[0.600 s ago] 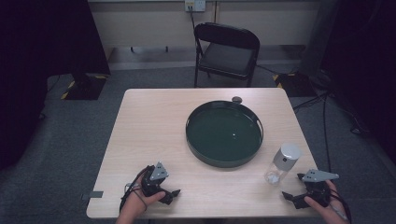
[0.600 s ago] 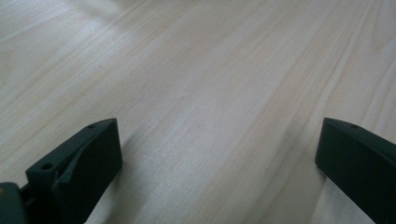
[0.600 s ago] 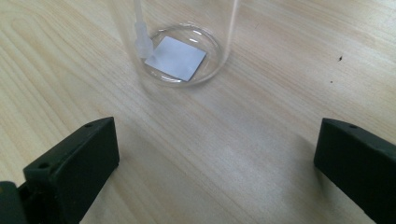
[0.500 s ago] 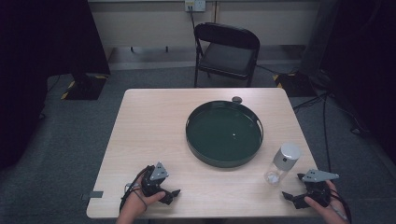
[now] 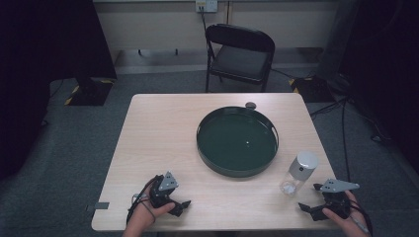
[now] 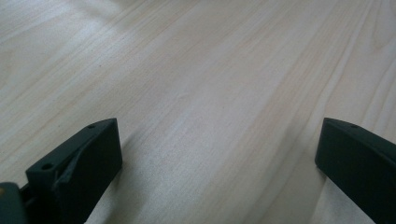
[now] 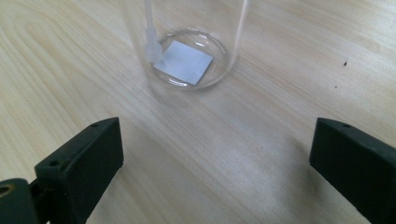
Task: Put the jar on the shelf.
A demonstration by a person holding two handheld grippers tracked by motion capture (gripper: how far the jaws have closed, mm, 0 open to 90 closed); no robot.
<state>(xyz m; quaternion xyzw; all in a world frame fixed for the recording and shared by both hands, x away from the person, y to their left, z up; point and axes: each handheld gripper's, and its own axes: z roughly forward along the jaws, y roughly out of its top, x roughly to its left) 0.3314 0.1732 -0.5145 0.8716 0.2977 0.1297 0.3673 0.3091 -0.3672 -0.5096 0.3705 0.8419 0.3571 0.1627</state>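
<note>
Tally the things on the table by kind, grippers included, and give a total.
Clear dispenser bottle: 1
Dark green round tray: 1
Small grey disc behind the tray: 1
Grippers: 2, left gripper and right gripper
Total: 5

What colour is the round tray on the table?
Dark green; the tray shows best in the high view.

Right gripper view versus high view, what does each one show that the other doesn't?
Right gripper view alone: a grey square label on the clear bottle's base and a white tube inside it.

High view alone: the dark green round tray, the folding chair, the left tool, and the bottle's silver cap.

Both: the clear bottle, the wooden table, and the right tool, open.
</note>
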